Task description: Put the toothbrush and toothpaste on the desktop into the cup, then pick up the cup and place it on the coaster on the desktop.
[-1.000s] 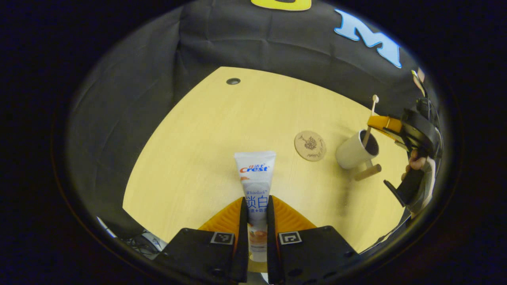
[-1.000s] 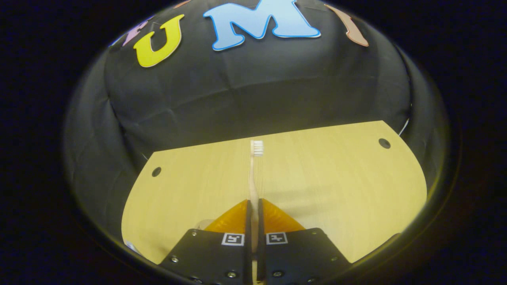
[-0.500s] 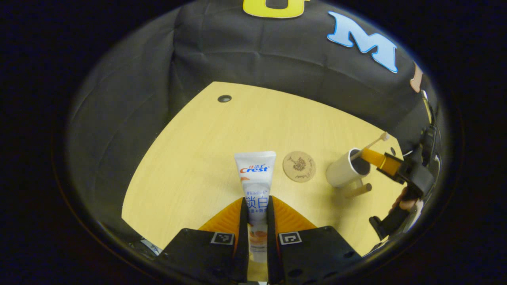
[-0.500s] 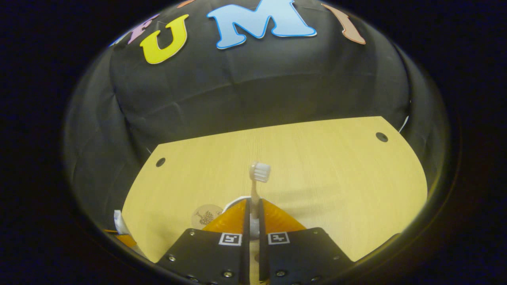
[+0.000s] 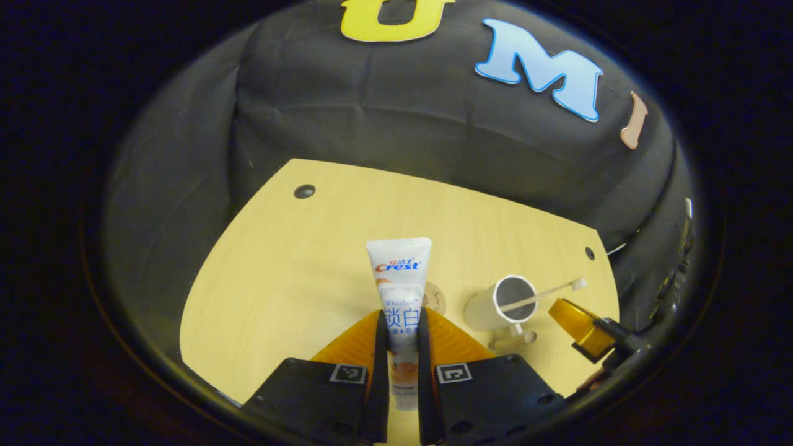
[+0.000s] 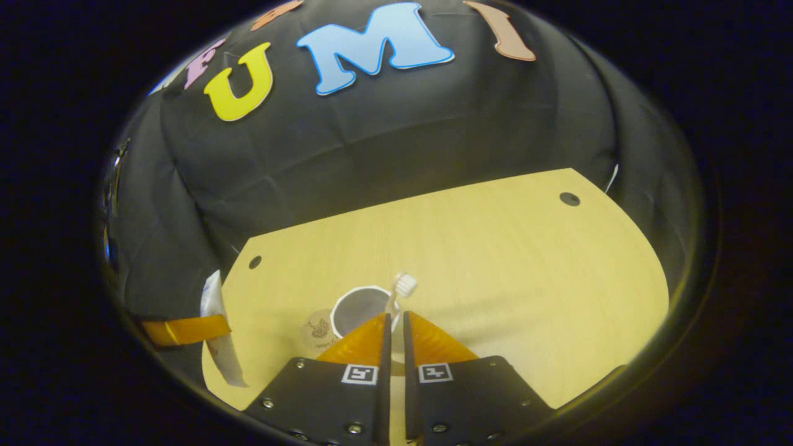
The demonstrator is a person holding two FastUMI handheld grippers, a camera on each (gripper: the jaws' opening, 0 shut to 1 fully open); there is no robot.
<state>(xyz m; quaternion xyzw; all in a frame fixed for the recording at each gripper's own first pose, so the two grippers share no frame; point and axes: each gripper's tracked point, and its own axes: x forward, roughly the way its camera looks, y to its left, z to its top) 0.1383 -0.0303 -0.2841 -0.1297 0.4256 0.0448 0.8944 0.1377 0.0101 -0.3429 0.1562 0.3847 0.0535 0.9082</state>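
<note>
In the left gripper view, nearest to us, our left tongs point(image 5: 403, 347) pinch the toothpaste point(image 5: 399, 291) between both fingers, the tube standing up out of the grip with its flat crimped end highest, held above the table point(image 5: 297, 272). Just past the tube, and partly hidden by it, lies the round coaster point(image 5: 435, 298). To its right stands the white cup point(image 5: 495, 305) with a wooden handle on its near side. The toothbrush point(image 5: 545, 292) rests in it, its handle down inside and its bristle head leaning out over the rim to the right. Further right, at the table's edge, we see the right tongs point(image 5: 579, 325) just beside the cup and apart from the brush.

The right gripper view gives the opposite angle. Here our own right tongs point(image 6: 395, 337) stand almost pressed together, with only a narrow slot between the fingers, and we cannot make out anything gripped in that slot. Just beyond their tips we look down into the cup point(image 6: 359, 306), with the toothbrush point(image 6: 403, 288) head rising at its right rim. The coaster point(image 6: 318, 328) shows bare to the cup's left. At the far left of this view the left tongs point(image 6: 186, 329) appear side-on, clamped across the toothpaste point(image 6: 217, 328), which hangs over the table's point(image 6: 526, 272) left edge. Behind everything hangs the dark cloth wall point(image 6: 384, 142).
</note>
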